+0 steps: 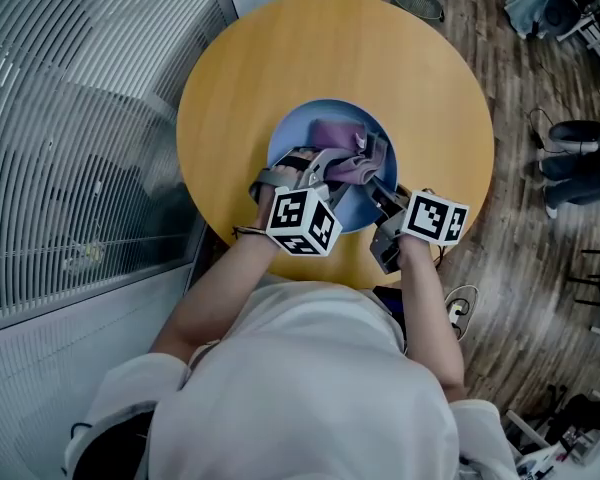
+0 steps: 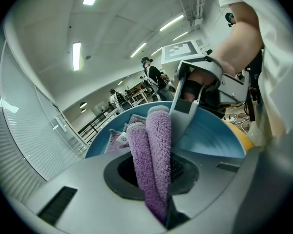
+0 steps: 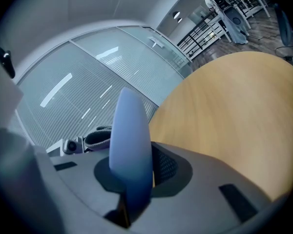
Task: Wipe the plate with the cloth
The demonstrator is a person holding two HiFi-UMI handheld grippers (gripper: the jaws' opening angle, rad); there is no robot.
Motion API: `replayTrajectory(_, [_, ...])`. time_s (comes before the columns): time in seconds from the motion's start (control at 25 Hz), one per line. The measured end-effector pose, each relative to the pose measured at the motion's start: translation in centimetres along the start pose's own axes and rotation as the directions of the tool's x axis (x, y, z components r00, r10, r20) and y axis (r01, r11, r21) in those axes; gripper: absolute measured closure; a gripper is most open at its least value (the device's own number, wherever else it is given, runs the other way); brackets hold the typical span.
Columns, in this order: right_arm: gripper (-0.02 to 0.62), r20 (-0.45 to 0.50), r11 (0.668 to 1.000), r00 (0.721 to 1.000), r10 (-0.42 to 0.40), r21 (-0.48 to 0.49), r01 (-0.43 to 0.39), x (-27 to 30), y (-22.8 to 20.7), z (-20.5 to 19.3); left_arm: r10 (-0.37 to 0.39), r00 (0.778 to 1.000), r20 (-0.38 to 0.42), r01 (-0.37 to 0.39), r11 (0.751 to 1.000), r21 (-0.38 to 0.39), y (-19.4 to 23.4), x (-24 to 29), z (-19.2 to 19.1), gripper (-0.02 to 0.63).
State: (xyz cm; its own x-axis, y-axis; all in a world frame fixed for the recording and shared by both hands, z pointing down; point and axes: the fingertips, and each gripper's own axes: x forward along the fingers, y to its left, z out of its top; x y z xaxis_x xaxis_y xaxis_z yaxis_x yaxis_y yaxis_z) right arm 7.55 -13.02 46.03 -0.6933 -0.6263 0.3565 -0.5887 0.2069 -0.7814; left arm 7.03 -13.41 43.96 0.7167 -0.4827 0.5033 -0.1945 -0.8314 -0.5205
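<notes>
a round yellow table [image 1: 230, 78] stands on a dark plank floor [image 1: 520, 98] beside pale blinds [image 1: 70, 148]; on its near half lies the blue plate [image 1: 292, 133], and the purple cloth [image 1: 332, 136] sits bunched on the plate's far side; we hold the left gripper [image 1: 332, 171] closed on a fold of the cloth, the doubled towelling pinched tight between its jaws, with the rest of the cloth lying ahead on the plate's blue face; the right gripper [image 1: 382, 190] is clamped on the plate's near right rim, the thin blue edge standing up between its jaws; so we judge the wiping step to be in hand: one side steadies the plate, the other works the cloth across it; how much is already wiped we cannot tell, since no dirt or wet shows; the next move, as we read it, calls for dragging the cloth over the bare blue part nearest the blinds while pressing it flat, and for a firm right grip, lest the plate slide or tip on the smooth table.
</notes>
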Motion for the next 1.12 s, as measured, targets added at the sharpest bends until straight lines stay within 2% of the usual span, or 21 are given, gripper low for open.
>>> replayTrajectory(0.2, [0.535,0.017,1.000,1.000,0.000,0.007,0.000,-0.2,-0.3,0.2,0.008,1.000,-0.023,-0.008,1.000,0.012,-0.4,-0.1,-0.8,0.554])
replayTrajectory(0.6, [0.535,0.110,0.998,0.993,-0.043,0.049,0.038,-3.2,-1.8,3.1,0.025,0.993,-0.117,-0.028,0.999,-0.022,0.2,-0.2,-3.7,0.554])
replayTrajectory(0.88, [0.535,0.139,0.996,0.988,-0.070,0.064,0.062,-4.9,-2.6,3.6,0.031,0.990,-0.137,-0.033,0.999,-0.012,0.3,0.1,-4.2,0.554])
replayTrajectory(1.12, [0.535,0.161,0.998,0.986,-0.035,0.048,0.028,-5.8,-2.2,3.5,0.072,0.984,-0.161,-0.074,0.997,-0.006,0.9,-0.3,-5.2,0.554])
